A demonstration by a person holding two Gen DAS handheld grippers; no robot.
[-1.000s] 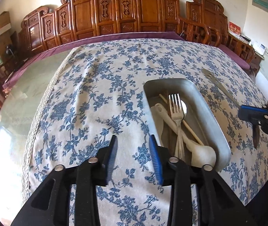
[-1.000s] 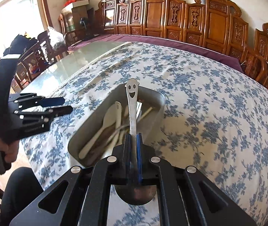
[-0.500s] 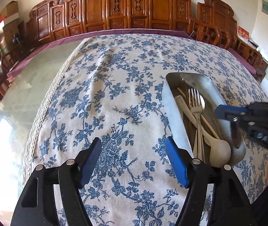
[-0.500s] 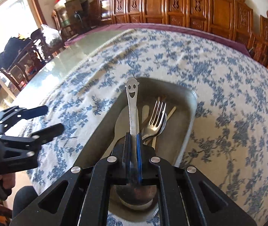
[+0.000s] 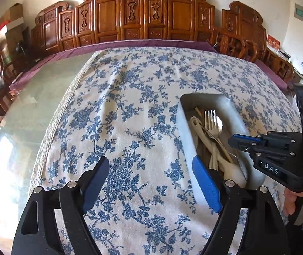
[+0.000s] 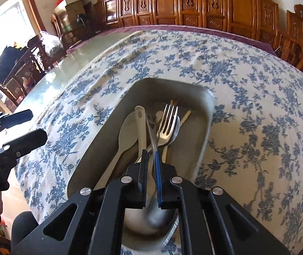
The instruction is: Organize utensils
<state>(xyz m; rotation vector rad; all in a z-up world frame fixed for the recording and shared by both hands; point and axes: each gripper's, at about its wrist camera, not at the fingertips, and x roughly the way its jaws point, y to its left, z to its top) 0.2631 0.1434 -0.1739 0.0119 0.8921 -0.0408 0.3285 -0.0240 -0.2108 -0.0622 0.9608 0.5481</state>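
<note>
Right hand-held gripper (image 6: 150, 170) is clamping the handle of a metal spoon (image 6: 151, 136), jaws nearly closed on it. Spoon's smiley-face handle end is pointing away, down among the utensils already lying in the metal tray (image 6: 206, 110); its bowl is sitting back under the gripper body, over the tray's near end. Contact with the pile: cannot tell for certain.

Left hand-held gripper (image 5: 151, 182) is hovering over the floral tablecloth (image 5: 130, 106) just beside the tray's left wall, jaws opening wide, nothing between them.

Tray contents, seen from the right wrist: a fork (image 6: 168, 123), tines away; a pale plastic spoon (image 6: 128, 136); a pale handle with a hole (image 6: 140, 125); wooden chopsticks (image 6: 185, 115) along the far right. Tray is sitting on the table, cloth beneath. No other loose utensils are showing on the cloth in either view.

Step in hand, as I am reading it: placing the smiley spoon into the tray with the others. Looks like late in the task.

Next move is calling for spreading the right jaws so the spoon drops flat among the rest, then lifting clear without snagging the fork tines. Risk: spoon rolling onto the pile crookedly.
</note>
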